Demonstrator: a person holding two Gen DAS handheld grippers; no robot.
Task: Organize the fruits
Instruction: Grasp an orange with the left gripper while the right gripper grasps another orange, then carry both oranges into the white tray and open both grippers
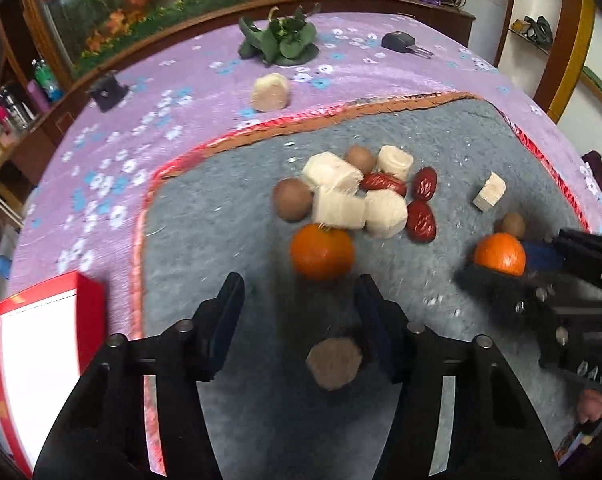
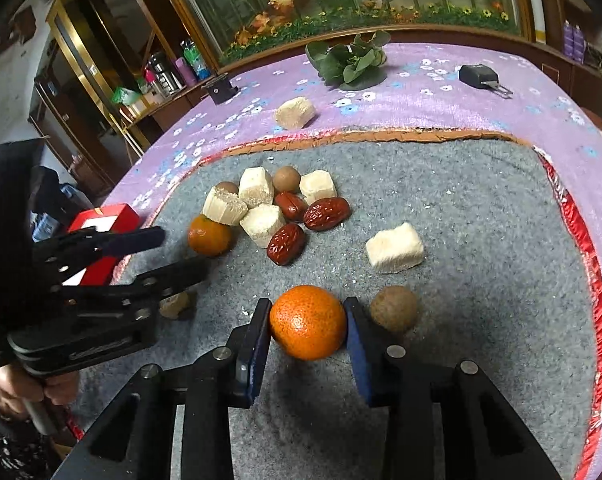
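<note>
On a grey mat (image 1: 229, 240) lies a heap of pale sugarcane chunks (image 1: 333, 178), red dates (image 1: 421, 220), brown longans (image 1: 291, 199) and an orange (image 1: 322, 250). My left gripper (image 1: 299, 292) is open above the mat, just short of that orange, with a brown chunk (image 1: 334, 363) lying between its fingers. My right gripper (image 2: 307, 322) is shut on a second orange (image 2: 307, 322), also visible in the left wrist view (image 1: 500, 254). A longan (image 2: 394, 307) sits just right of it. The heap (image 2: 261, 204) lies ahead to the left.
A red and white box (image 1: 41, 340) stands at the mat's left edge. A lone cane chunk (image 2: 395, 248) lies on the mat, another (image 1: 269, 92) on the purple flowered cloth. Farther back are a green leafy ornament (image 1: 279, 40), a black device (image 1: 401, 43) and a small black stand (image 1: 107, 90).
</note>
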